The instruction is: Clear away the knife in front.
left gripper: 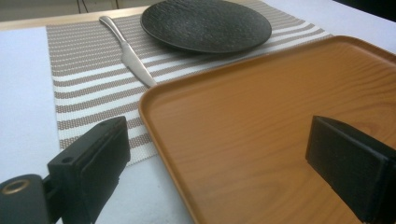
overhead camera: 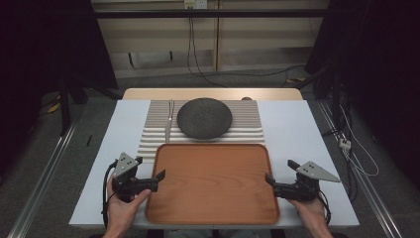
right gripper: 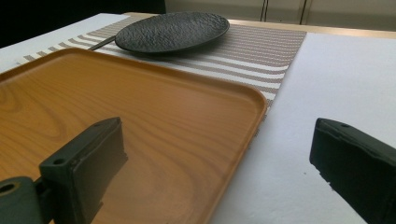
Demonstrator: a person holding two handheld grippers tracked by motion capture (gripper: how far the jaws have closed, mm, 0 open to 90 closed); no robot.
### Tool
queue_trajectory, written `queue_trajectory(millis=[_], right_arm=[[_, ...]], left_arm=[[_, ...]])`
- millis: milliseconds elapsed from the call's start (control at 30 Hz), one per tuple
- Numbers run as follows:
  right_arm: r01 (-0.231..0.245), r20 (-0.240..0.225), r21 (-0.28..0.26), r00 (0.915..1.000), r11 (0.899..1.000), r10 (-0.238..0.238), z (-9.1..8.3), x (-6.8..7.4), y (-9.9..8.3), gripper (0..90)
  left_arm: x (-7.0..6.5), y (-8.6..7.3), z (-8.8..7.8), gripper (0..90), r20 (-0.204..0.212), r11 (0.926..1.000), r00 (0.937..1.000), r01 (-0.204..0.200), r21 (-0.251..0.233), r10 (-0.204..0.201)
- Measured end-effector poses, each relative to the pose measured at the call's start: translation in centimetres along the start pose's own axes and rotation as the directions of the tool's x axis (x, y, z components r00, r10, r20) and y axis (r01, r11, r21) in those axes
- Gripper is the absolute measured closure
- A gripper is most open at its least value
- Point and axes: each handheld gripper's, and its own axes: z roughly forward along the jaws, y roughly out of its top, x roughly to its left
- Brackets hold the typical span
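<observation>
The wooden tray (overhead camera: 213, 183) lies flat on the white counter (overhead camera: 297, 129) right in front of the person, its long axis running left to right, its far edge overlapping the near edge of the striped placemat (overhead camera: 247, 119). The left claw (overhead camera: 157, 177) sits at the tray's left rim, the right claw (overhead camera: 270, 180) at its right rim, each pointing inward across the tray toward the other. Both are about equally near, so the tray lies between them rather than favouring one hand.

In the left gripper view the left claw (left gripper: 219, 154) stands wide open, one jaw out over the counter and the other over the tray floor, with the tray's raised edge (left gripper: 163, 135) passing between them. The right gripper view mirrors that: the right claw (right gripper: 219, 154) is open too, straddling the rim (right gripper: 243, 135). Neither pad appears to press on the wood, though the exact clearance is hard to judge from these angles.

Beyond the tray, a dark round plate (overhead camera: 204, 118) rests on the placemat, with a table knife (overhead camera: 170, 121) just to its left, lying lengthwise away from the person.

The coming move likely hinges on both claws closing on opposite rims together.
</observation>
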Motion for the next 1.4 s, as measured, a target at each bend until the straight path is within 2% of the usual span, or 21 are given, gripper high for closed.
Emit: queue_trajectory(millis=[133, 167, 233, 500, 700, 800, 900, 1033, 1167, 1267, 1333, 1400], right_arm=[[0.003, -0.004, -0.001, 1.0, 1.0, -0.003, 0.0, 0.1, 0.0, 3.0], [0.003, -0.006, 0.0, 1.0, 1.0, -0.003, 0.1, 0.0, 0.0, 3.0], [0.002, -0.004, 0.004, 1.0, 1.0, -0.002, 0.1, 0.0, 0.0, 3.0], [-0.007, -0.007, 0.007, 1.0, 1.0, 0.007, 0.2, -0.3, -0.1, 3.0], [-0.005, -0.007, 0.004, 1.0, 1.0, 0.005, 0.2, -0.3, -0.1, 3.2], [-0.009, -0.004, 0.006, 1.0, 1.0, 0.009, 0.1, -0.3, -0.1, 3.2], [-0.006, -0.001, 0.009, 1.0, 1.0, 0.006, 0.1, -0.3, -0.1, 3.3], [-0.007, 0.005, 0.014, 1.0, 1.0, 0.007, -0.1, -0.4, -0.2, 3.2], [-0.007, 0.005, 0.016, 1.0, 1.0, 0.007, -0.1, -0.3, -0.3, 3.2], [-0.003, 0.007, 0.012, 1.0, 1.0, 0.003, -0.3, -0.3, -0.3, 3.2], [-0.004, 0.007, 0.016, 1.0, 1.0, 0.004, -0.3, -0.3, -0.3, 3.2], [0.0, 0.005, 0.018, 1.0, 1.0, 0.0, -0.3, -0.3, -0.3, 3.2]], left_arm=[[-0.1, 0.1, 0.0, 6.2, -0.017, 0.9999, 0.9998, -0.011, 0.011, 0.011], [0.0, 0.1, 0.3, 6.0, -0.014, 0.9992, 0.9998, -0.01, 0.038, 0.011], [0.1, 0.2, 0.5, 5.9, -0.016, 0.9987, 0.9998, -0.014, 0.048, 0.015], [0.6, 1.5, 1.4, 5.2, -0.027, 0.9984, 0.9996, -0.009, 0.057, 0.011], [1.0, 2.5, 2.0, 5.4, -0.009, 0.9976, 0.9997, -0.021, 0.067, 0.021], [1.4, 3.1, 2.1, 5.4, -0.005, 0.9978, 1.0, 0.003, 0.066, -0.002], [1.5, 3.8, 2.2, 7.2, 0.026, 0.9978, 0.9994, 0.019, 0.063, -0.021], [1.2, 5.2, 2.8, 7.0, 0.034, 0.9982, 0.9993, -0.015, 0.057, 0.013], [1.4, 6.0, 3.5, 6.6, 0.046, 0.9982, 0.9989, -0.013, 0.059, 0.01], [1.8, 6.7, 4.3, 6.2, 0.04, 0.9982, 0.9992, -0.009, 0.058, 0.007], [1.9, 6.8, 4.9, 4.0, 0.002, 0.9974, 1.0, -0.005, 0.071, 0.005], [2.1, 6.8, 5.5, 7.6, -0.004, 0.9968, 1.0, 0.001, 0.08, -0.001]])
